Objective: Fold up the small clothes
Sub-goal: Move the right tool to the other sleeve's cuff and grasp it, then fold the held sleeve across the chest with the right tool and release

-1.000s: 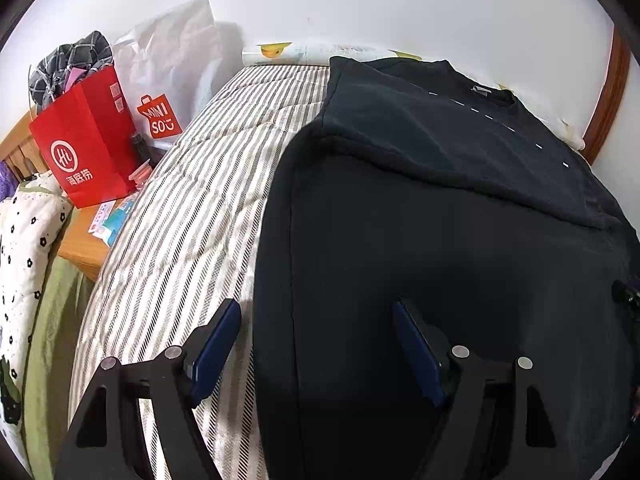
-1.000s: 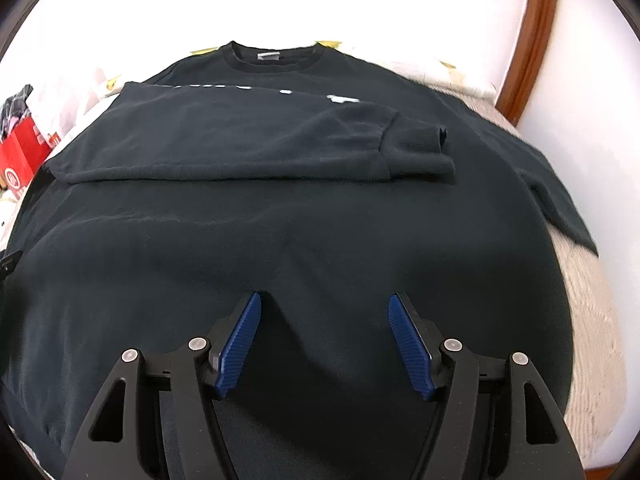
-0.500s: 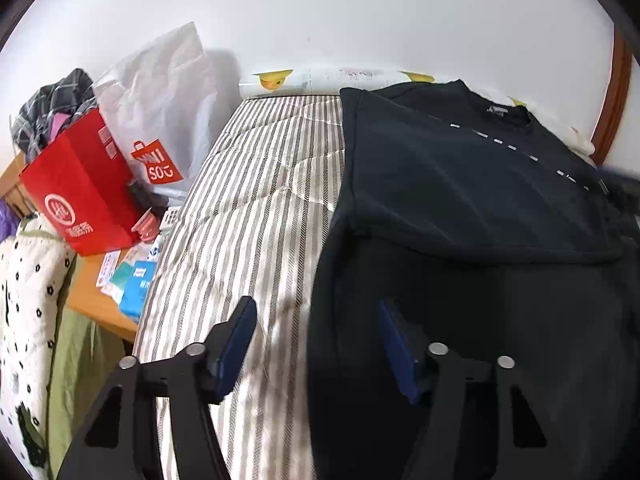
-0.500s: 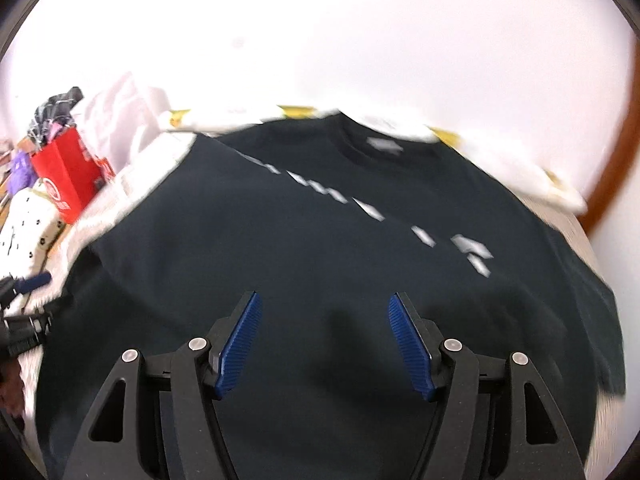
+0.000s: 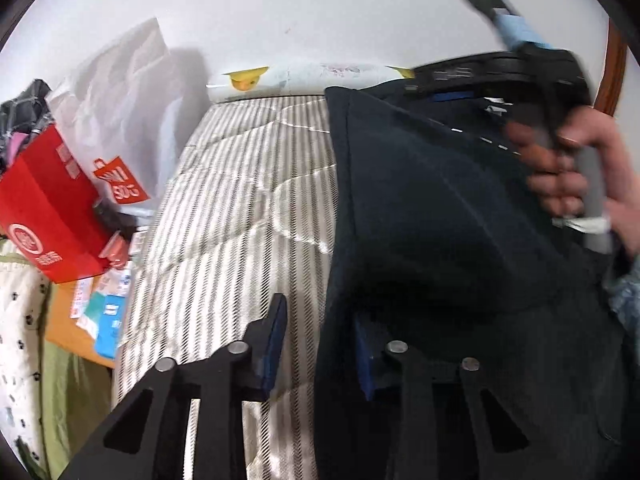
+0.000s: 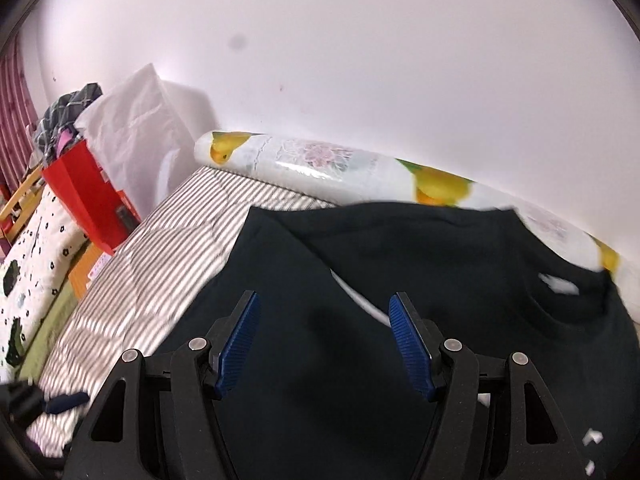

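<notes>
On the striped mattress (image 5: pixel 248 200) lies a black long-sleeved shirt (image 5: pixel 440 240), spread across the right half of the bed, its neckline toward the far wall and a rolled floral sheet (image 6: pixel 320 160) just beyond it. One sleeve is folded across the chest, making a thicker band of cloth.

My left gripper (image 5: pixel 320 344) sits at the near left edge of the shirt. Its jaws are apart, with the shirt's side edge between them: the left finger is over bare mattress, the right finger half hidden in dark fabric. It has not pinched anything yet.

My right gripper (image 6: pixel 324 336) hovers above the far part of the shirt, near the shoulder, jaws wide apart and holding nothing. The left camera shows my right hand (image 5: pixel 572 172) around its handle, blurred.

I judge the shirt to be light, soft and limp. It will drape and sag wherever it is unsupported, so one grip will not carry it flat. The knit looks matte, not slippery, and the ribbed blue pads (image 6: pixel 238 340) should hold it well. It is not fragile.

The best holds, I think, are along the left side seam: near the hem for the left gripper, near the shoulder for the right. Each pinch should catch both layers.

Left of the bed stand a red paper bag (image 5: pixel 52 216) and a white shopping bag (image 5: pixel 116 120).
</notes>
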Demonstrator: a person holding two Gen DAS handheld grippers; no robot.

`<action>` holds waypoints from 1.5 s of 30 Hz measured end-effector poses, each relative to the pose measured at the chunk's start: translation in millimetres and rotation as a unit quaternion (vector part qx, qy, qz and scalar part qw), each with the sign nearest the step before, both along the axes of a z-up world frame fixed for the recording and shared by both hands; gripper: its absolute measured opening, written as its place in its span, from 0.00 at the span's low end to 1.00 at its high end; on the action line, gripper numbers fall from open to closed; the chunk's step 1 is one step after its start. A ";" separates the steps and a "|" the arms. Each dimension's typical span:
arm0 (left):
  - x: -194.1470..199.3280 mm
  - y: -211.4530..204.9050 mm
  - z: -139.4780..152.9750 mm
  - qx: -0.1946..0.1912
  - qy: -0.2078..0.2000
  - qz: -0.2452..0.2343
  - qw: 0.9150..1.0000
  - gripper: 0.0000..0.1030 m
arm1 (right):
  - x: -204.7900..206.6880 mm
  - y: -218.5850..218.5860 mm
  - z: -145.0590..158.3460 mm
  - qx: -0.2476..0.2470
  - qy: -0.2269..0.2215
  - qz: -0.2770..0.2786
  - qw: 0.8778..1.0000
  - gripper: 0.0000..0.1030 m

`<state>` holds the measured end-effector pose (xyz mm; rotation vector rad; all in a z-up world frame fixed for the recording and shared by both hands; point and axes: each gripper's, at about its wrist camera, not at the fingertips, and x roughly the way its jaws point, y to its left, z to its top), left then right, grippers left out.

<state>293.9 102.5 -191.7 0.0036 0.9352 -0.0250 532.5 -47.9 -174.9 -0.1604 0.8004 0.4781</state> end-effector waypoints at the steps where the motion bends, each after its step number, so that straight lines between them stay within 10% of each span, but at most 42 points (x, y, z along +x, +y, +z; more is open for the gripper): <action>1: 1.2 0.4 -1.1 -0.008 0.001 -0.003 1.000 0.19 | 9.7 7.0 -3.2 0.001 0.005 0.004 1.000 0.64; 6: 3.1 1.2 -3.2 -0.031 -0.004 -0.014 0.999 0.09 | 45.6 35.4 -19.2 0.011 0.034 0.028 0.999 0.58; 10: 2.5 8.0 -2.7 -0.049 -0.008 -0.014 0.999 0.07 | 59.6 54.3 -26.5 0.027 0.059 0.061 0.996 0.08; 24: 0.6 14.4 -1.3 -0.072 0.014 0.014 0.997 0.17 | 36.1 30.2 3.1 0.024 0.026 0.022 0.999 0.18; 34: -41.7 -10.4 39.2 -0.066 -0.017 0.012 0.998 0.57 | -98.3 -177.1 54.7 -0.036 -0.007 -0.115 0.993 0.48; 45: -64.2 -79.2 62.0 -0.071 0.003 -0.002 0.997 0.57 | -251.6 -480.2 22.5 -0.111 0.018 -0.381 0.918 0.58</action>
